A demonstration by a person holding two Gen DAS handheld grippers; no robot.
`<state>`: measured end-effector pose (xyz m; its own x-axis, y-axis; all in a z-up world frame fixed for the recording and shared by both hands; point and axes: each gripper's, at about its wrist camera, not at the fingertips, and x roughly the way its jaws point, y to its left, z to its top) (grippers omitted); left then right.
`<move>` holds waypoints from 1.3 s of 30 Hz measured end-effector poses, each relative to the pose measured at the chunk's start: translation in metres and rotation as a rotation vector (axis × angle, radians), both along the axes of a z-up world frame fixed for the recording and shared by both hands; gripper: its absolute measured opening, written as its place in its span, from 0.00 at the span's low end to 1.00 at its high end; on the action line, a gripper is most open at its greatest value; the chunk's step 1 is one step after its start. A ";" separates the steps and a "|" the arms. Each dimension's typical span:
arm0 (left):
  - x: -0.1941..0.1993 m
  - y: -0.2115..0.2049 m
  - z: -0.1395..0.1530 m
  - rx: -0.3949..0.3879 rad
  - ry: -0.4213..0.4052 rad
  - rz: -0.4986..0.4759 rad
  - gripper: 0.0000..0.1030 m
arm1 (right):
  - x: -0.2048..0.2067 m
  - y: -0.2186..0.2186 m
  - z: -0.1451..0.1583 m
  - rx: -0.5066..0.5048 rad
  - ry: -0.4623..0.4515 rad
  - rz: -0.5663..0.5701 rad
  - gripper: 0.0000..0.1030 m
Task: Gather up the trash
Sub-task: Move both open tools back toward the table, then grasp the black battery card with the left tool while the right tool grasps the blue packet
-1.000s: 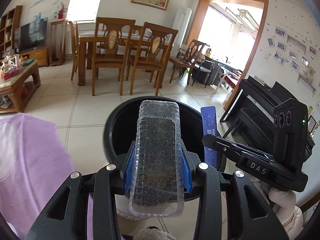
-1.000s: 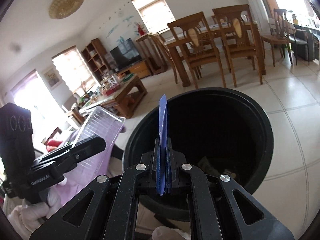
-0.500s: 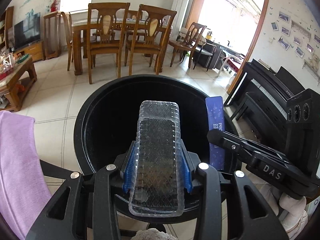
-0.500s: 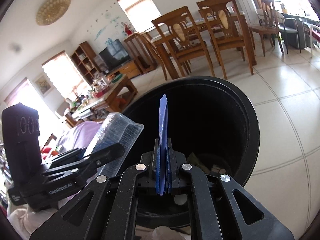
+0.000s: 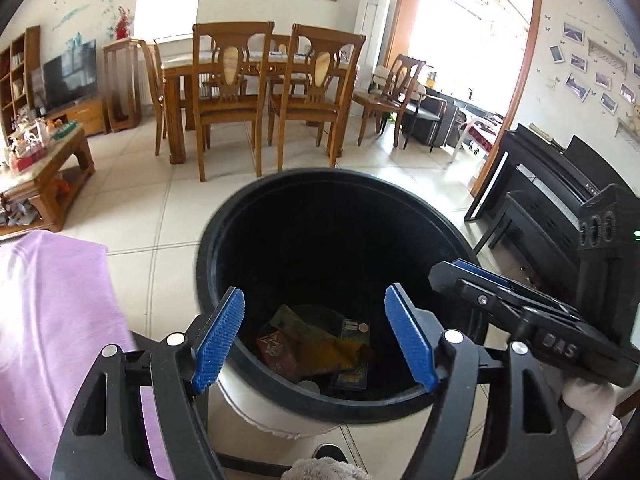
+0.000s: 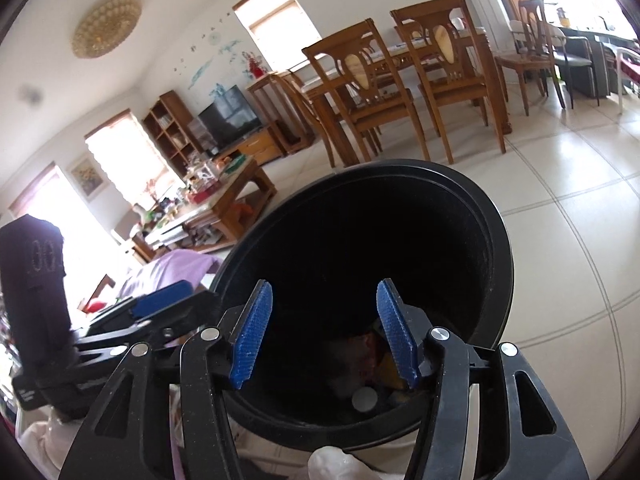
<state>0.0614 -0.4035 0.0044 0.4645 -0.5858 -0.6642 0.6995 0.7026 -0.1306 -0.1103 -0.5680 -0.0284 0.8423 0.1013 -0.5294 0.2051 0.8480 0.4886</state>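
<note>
Both wrist views look steeply down, close over the shared black bin (image 5: 404, 188) (image 6: 496, 240) mouth.

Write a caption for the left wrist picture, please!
Left gripper opening, empty, over the black bin holding wrappers.
</note>
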 end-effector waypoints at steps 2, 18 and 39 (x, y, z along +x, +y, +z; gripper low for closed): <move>-0.003 0.014 0.006 -0.006 -0.006 0.017 0.76 | 0.001 0.006 0.002 -0.007 -0.004 0.007 0.61; 0.012 0.251 0.026 -0.016 -0.007 0.383 0.84 | 0.085 0.219 0.047 -0.163 -0.013 0.454 0.72; 0.086 0.439 -0.033 0.032 0.216 0.567 0.83 | 0.232 0.483 0.018 -0.560 0.110 0.958 0.77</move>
